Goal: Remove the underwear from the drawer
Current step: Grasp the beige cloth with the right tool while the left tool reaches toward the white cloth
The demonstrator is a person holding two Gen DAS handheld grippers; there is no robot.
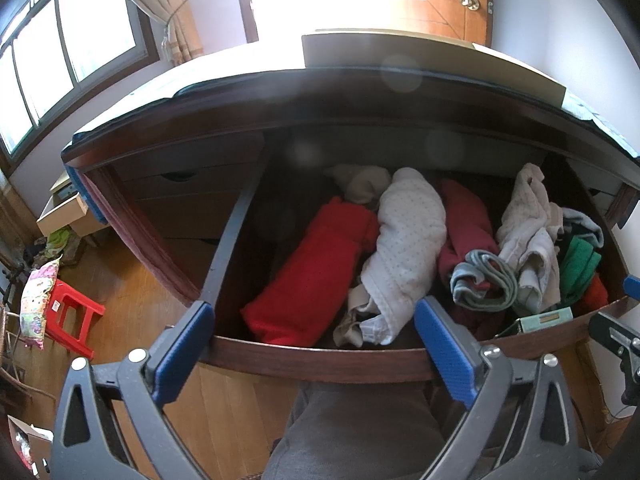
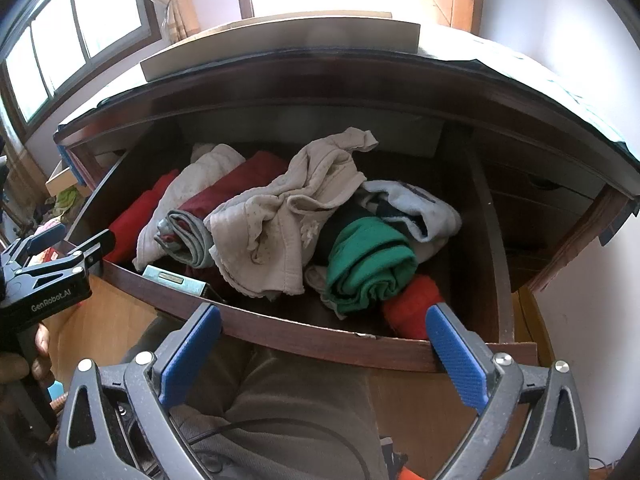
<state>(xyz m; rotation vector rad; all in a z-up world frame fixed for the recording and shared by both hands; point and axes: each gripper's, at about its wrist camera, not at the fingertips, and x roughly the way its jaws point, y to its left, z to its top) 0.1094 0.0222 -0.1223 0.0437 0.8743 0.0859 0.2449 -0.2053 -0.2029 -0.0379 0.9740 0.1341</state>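
The dark wooden drawer (image 1: 320, 356) stands pulled open and full of clothes; its front rim also shows in the right wrist view (image 2: 320, 332). A crumpled beige pair of underwear (image 2: 288, 216) lies on top in the middle-right, seen also in the left wrist view (image 1: 528, 236). A red roll (image 1: 316, 268), a white dotted roll (image 1: 404, 248), a grey-green roll (image 1: 484, 280) and a green roll (image 2: 368, 264) lie around it. My left gripper (image 1: 316, 336) is open and empty over the front rim. My right gripper (image 2: 324, 340) is open and empty over the front rim.
A small teal box (image 2: 172, 278) sits inside the drawer front. The desk top (image 2: 440, 76) overhangs the drawer's back. The person's grey-trousered lap (image 1: 360, 432) is below the drawer. A red stool (image 1: 72, 320) stands on the wooden floor at left.
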